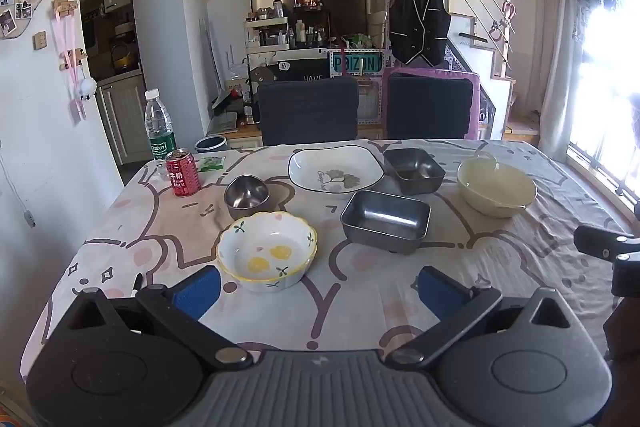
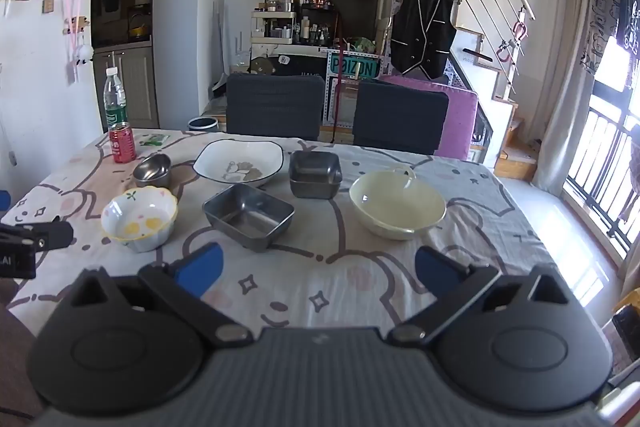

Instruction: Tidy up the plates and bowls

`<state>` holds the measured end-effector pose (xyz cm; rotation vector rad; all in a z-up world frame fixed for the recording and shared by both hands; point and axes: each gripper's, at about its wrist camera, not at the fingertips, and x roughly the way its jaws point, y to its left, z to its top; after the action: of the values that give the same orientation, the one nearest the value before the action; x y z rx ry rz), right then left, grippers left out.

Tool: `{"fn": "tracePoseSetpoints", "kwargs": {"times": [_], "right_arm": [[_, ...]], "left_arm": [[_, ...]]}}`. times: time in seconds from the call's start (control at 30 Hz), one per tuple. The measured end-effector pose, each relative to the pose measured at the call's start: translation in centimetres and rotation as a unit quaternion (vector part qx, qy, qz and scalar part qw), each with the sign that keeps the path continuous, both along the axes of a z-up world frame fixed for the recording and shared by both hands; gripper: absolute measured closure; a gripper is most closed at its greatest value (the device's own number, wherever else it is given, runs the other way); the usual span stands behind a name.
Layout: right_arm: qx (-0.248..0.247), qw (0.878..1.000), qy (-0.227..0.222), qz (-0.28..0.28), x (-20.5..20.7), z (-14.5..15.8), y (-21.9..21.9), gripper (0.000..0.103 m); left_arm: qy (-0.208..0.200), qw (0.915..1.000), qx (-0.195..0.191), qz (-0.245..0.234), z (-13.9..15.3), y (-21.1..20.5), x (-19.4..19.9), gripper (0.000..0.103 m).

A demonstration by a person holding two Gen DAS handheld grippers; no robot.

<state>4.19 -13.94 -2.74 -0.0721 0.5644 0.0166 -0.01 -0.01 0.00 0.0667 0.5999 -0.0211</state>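
Blue pads tip both tools: the left gripper (image 1: 318, 287) and the right gripper (image 2: 318, 273) hang over the near edge of the cartoon-print tablecloth (image 2: 500, 227) with jaws spread wide, gripping nothing. Just beyond sit a scalloped lemon bowl (image 1: 267, 251) and a rectangular steel tray (image 2: 249, 215). Farther back stand a cream bowl (image 2: 397, 205), a square steel dish (image 2: 315, 173), a white plate (image 1: 335, 173) and a round steel bowl (image 1: 246, 195), all apart.
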Motion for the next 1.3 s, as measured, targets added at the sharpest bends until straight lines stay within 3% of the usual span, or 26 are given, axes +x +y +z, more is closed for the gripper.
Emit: {"fn": "tracePoseSetpoints", "kwargs": {"times": [1.3], "right_arm": [[0.002, 1.000, 0.003, 0.001, 0.03, 0.18, 0.07, 0.000]], "left_arm": [[0.001, 1.0000, 0.000, 0.000, -0.05, 0.34, -0.22, 0.000]]}}
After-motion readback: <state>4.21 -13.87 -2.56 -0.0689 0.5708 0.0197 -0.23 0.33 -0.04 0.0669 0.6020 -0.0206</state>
